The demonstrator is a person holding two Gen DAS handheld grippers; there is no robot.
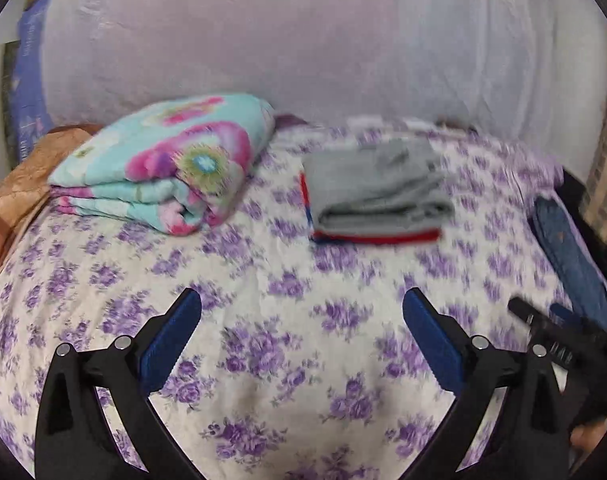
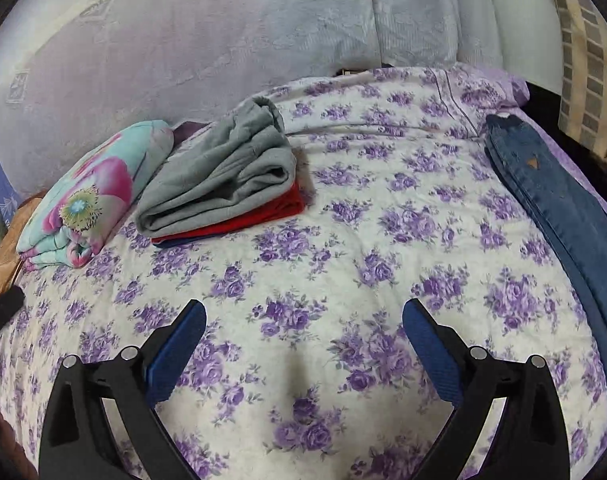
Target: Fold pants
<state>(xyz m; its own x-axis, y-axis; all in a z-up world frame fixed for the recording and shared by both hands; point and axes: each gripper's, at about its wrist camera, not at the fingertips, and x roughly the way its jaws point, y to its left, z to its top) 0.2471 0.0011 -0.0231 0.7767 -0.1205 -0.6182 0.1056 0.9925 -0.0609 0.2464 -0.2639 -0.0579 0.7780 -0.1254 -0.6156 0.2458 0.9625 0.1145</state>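
Blue jeans [image 2: 559, 208] lie stretched along the right edge of the bed; in the left wrist view the jeans [image 1: 571, 256] show at the far right. A folded stack with grey pants [image 1: 377, 184] on top of red and blue garments sits mid-bed; the stack also shows in the right wrist view [image 2: 223, 176]. My left gripper [image 1: 302, 316] is open and empty above the floral sheet. My right gripper [image 2: 304, 320] is open and empty above the sheet, left of the jeans. The right gripper's black body [image 1: 551, 340] shows at the right in the left wrist view.
A folded turquoise and pink floral blanket [image 1: 163, 164] lies at the back left, also in the right wrist view [image 2: 91, 196]. A brown pillow [image 1: 19, 196] sits at the left edge. A pale curtain [image 1: 303, 40] hangs behind the purple-flowered bed sheet [image 2: 343, 264].
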